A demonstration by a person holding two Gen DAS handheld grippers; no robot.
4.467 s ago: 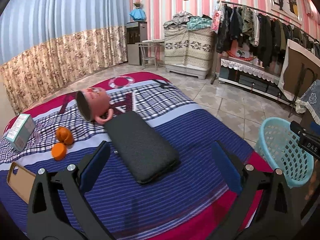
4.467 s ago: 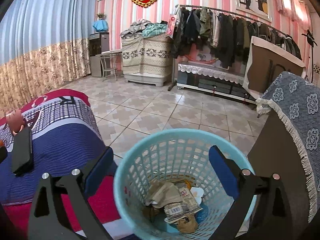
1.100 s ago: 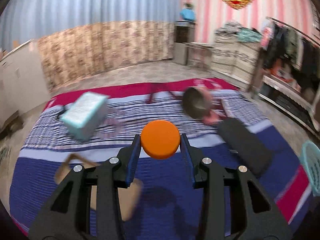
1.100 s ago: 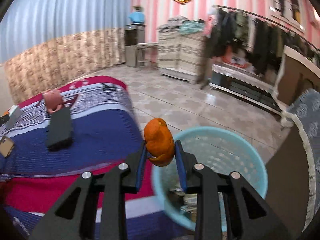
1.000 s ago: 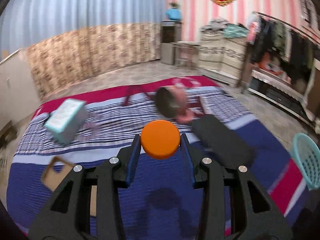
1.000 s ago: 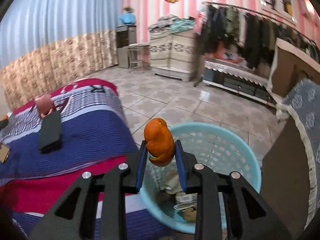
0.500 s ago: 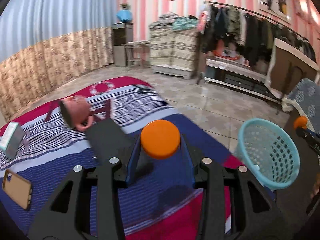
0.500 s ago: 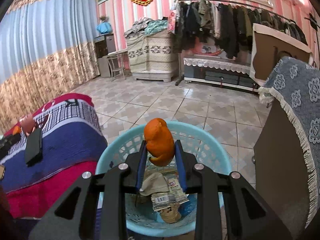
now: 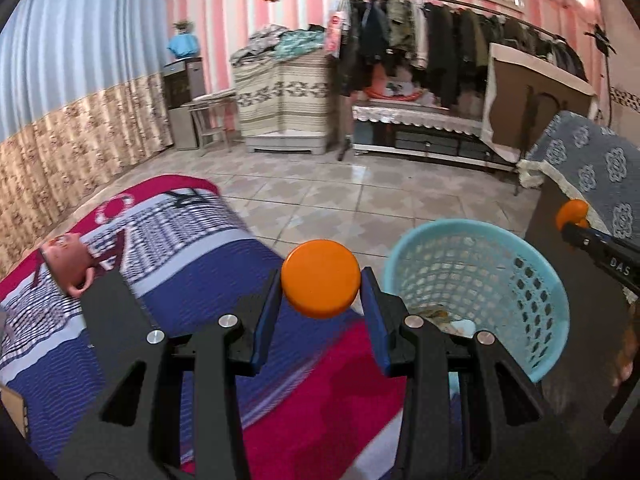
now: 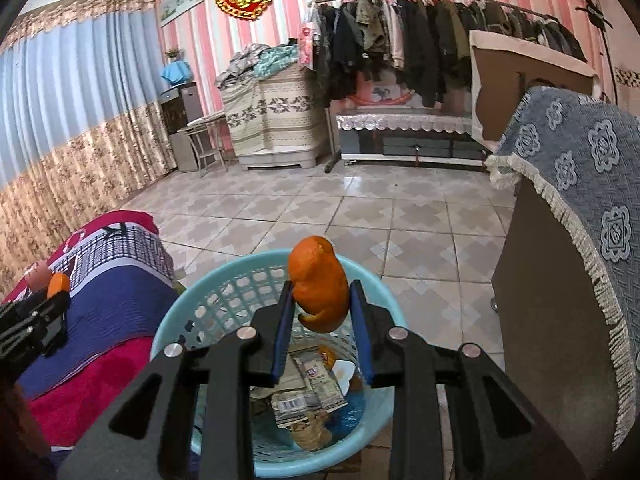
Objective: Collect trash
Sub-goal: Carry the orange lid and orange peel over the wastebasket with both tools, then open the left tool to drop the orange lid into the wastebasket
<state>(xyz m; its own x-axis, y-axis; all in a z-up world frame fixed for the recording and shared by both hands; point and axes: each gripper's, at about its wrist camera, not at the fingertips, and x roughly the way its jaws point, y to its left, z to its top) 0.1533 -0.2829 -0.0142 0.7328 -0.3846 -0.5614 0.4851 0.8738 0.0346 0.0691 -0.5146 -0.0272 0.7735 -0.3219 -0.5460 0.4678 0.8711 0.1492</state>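
Two grippers were observed, each closed on a piece of orange trash; the left gripper [image 9: 320, 312] was found with its jaws drawn in narrowly against a round, smooth orange piece [image 9: 320, 278], which was clamped between the blue pads [image 9: 267, 320] at both sides; this piece was held above the striped bedspread [image 9: 192, 280], just left of the blue basket [image 9: 516, 252]. The right gripper [image 10: 320, 320] was found with its jaws likewise narrowed on a curled orange peel [image 10: 318, 284], pinched upright between the pads; the peel was held directly over the basket [image 10: 224, 280] opening. Paper wrappers [image 10: 308, 392] were noted lying in the basket bottom; a pink mug [image 9: 66, 262] was seen lying on its side on the bedspread beside a dark flat case [image 9: 114, 320]; the basket was standing on the tiled floor [image 10: 360, 208].
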